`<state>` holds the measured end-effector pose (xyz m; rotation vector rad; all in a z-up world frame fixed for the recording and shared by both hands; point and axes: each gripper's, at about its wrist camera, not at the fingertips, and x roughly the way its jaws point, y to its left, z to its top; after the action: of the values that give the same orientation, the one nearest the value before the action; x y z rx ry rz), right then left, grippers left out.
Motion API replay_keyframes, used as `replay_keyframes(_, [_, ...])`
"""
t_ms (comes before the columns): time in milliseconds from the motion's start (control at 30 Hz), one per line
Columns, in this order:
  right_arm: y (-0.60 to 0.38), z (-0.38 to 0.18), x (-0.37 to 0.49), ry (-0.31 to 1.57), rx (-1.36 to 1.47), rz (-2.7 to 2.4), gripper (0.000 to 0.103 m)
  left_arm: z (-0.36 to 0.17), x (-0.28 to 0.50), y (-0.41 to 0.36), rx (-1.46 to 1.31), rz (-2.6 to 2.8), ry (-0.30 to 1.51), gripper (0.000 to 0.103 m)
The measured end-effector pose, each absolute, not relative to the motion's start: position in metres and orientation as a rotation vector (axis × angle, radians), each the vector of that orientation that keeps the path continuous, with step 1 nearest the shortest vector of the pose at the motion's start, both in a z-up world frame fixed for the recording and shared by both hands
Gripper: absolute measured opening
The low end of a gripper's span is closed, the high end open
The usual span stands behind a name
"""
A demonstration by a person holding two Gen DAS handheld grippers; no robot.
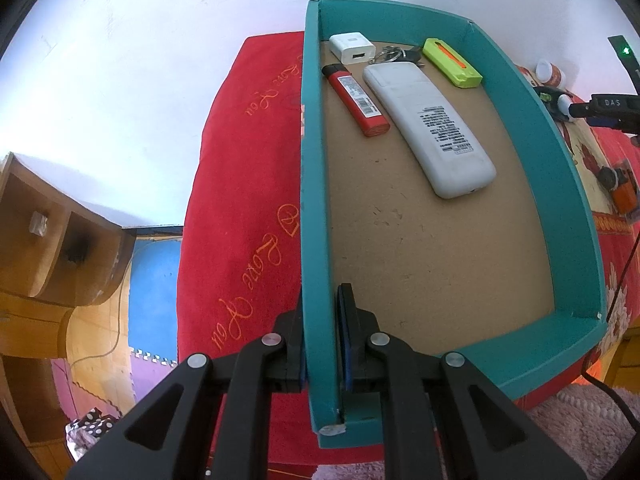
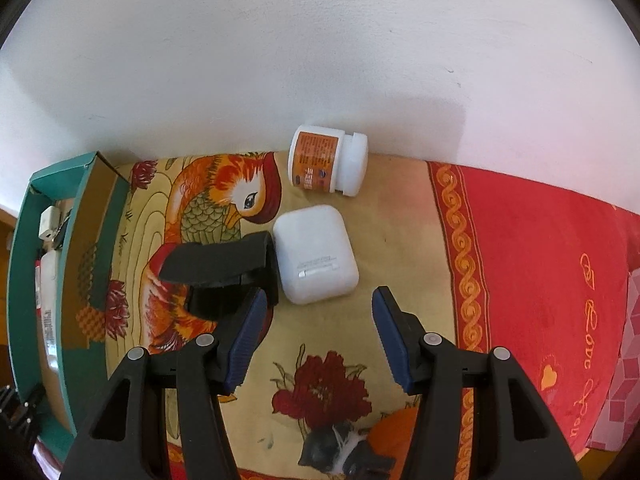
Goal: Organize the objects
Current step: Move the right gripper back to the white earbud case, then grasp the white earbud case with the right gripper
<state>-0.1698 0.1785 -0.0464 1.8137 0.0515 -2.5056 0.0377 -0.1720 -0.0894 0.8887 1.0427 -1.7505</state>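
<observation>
My left gripper is shut on the near left wall of a teal tray with a brown floor. Inside it lie a white remote, a red lighter, a white charger, a key ring and a green utility knife. My right gripper is open above the patterned cloth, just short of a white earbud case. A black object lies left of the case. A white jar with an orange label lies on its side by the wall. The tray shows at far left.
The red and yellow patterned cloth covers the surface against a white wall. A wooden cabinet and colored floor mats lie to the left below. Small items and an orange object sit right of the tray.
</observation>
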Motion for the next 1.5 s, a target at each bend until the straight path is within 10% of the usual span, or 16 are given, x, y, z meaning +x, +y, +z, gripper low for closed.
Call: replay_keyframes(1500, [0.166, -0.071, -0.157, 0.063, 1.948, -2.417, 0.048, -0.09, 0.037, -0.171, 0.88, -1.742, 1.041, 0.009])
